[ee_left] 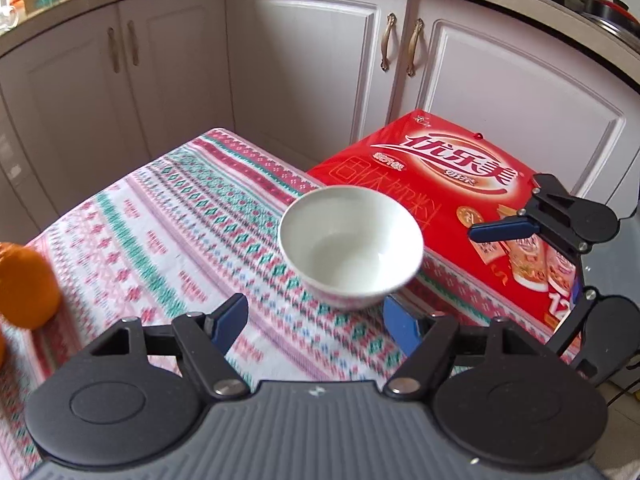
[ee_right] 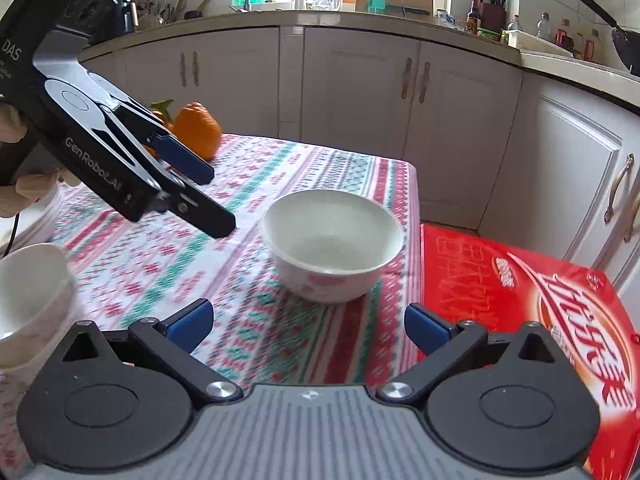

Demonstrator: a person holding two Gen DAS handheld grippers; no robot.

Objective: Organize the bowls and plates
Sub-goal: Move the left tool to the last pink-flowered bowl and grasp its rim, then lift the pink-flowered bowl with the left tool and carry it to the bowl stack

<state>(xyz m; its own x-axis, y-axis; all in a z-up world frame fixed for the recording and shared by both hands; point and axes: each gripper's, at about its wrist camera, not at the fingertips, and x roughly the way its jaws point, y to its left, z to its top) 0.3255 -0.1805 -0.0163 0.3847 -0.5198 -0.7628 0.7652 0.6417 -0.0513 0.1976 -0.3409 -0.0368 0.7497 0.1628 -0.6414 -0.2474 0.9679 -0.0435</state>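
The left gripper (ee_left: 314,328) stands with fingers apart and nothing between them; the white bowl (ee_left: 351,246) sits upright just beyond its fingertips, slightly right of centre. The right gripper (ee_right: 308,326) is spread wide and empty too, with the same bowl just ahead. The bowl rests near the far right corner of the patterned tablecloth (ee_left: 168,216), beside a red box (ee_left: 452,168). An orange (ee_right: 198,130) lies far left.

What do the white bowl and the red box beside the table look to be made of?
White bowl: likely glazed ceramic, with a smooth glossy inside and a pink floral print outside. Red box: seemingly printed cardboard, with flat panels, creased edges and a slight sheen.
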